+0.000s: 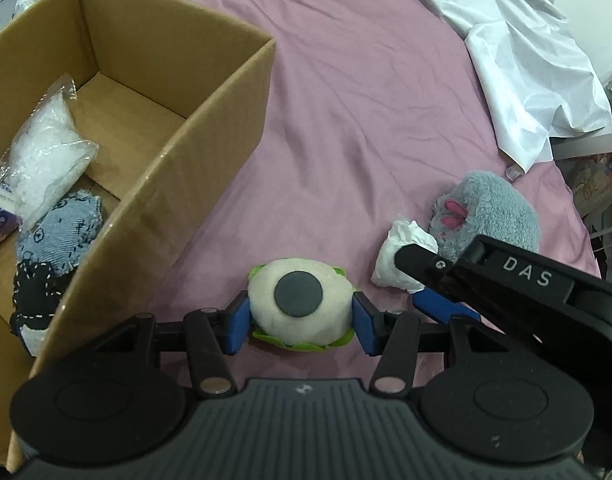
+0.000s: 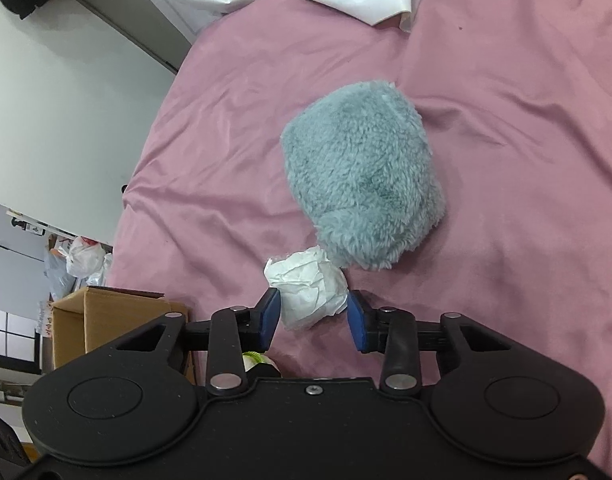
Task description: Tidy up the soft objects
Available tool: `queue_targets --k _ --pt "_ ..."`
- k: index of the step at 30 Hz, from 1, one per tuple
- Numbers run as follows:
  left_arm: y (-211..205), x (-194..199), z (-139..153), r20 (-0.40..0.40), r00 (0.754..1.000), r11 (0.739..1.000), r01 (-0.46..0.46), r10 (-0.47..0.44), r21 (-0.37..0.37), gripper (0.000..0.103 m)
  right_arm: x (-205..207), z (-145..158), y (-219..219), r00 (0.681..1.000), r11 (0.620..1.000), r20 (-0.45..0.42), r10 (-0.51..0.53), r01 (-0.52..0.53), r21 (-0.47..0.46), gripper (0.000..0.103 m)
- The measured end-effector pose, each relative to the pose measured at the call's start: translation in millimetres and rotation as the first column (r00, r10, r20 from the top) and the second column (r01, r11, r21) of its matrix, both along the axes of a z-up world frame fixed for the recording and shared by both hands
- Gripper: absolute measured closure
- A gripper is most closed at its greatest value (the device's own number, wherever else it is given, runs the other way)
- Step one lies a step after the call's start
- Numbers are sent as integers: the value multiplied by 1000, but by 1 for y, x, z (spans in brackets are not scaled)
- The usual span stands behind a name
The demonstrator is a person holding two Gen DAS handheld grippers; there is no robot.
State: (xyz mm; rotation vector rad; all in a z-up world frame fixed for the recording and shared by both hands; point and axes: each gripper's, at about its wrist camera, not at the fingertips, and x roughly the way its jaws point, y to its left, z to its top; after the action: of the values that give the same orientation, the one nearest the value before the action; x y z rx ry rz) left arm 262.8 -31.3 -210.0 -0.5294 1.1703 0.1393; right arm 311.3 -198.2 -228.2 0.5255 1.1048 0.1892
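Observation:
My left gripper (image 1: 301,322) has its blue pads against both sides of a round white plush eye (image 1: 302,304) with a dark pupil and green rim, resting on the pink bedsheet (image 1: 366,120). My right gripper (image 2: 313,320) is open around a crumpled white tissue wad (image 2: 310,288), pads close to it but apart; the wad also shows in the left wrist view (image 1: 398,260). A grey-blue fluffy plush paw (image 2: 362,176) lies just beyond the wad, and its pink pads show in the left wrist view (image 1: 490,212).
An open cardboard box (image 1: 210,120) stands to the left, holding a clear plastic bag (image 1: 42,156), a denim item (image 1: 66,236) and a black stitched item (image 1: 32,292). White sheeting (image 1: 518,48) lies at the bed's far right. The bed edge and floor show in the right wrist view (image 2: 66,120).

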Motion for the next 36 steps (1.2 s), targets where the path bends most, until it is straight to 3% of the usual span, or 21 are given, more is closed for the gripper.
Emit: queue_targets --k 15,31,32,33,36 --pt "-4 -13 25 58 998 999 3 -6 52 51 -20 31 -8 995 997 92 36 -41 58 70" --pt "-4 -42 73 163 986 992 -49 30 119 51 -49 67 -28 979 991 200 32 -57 120 71" --pt "-4 -43 76 170 985 991 -54 33 121 51 -51 69 -30 978 991 208 31 -58 124 74" --pt "-2 -45 80 180 983 991 -61 39 123 51 -52 70 -30 977 990 212 30 -58 126 96" --pt "1 -50 90 207 977 988 -80 52 129 51 -56 73 -32 976 986 215 34 -68 153 97"
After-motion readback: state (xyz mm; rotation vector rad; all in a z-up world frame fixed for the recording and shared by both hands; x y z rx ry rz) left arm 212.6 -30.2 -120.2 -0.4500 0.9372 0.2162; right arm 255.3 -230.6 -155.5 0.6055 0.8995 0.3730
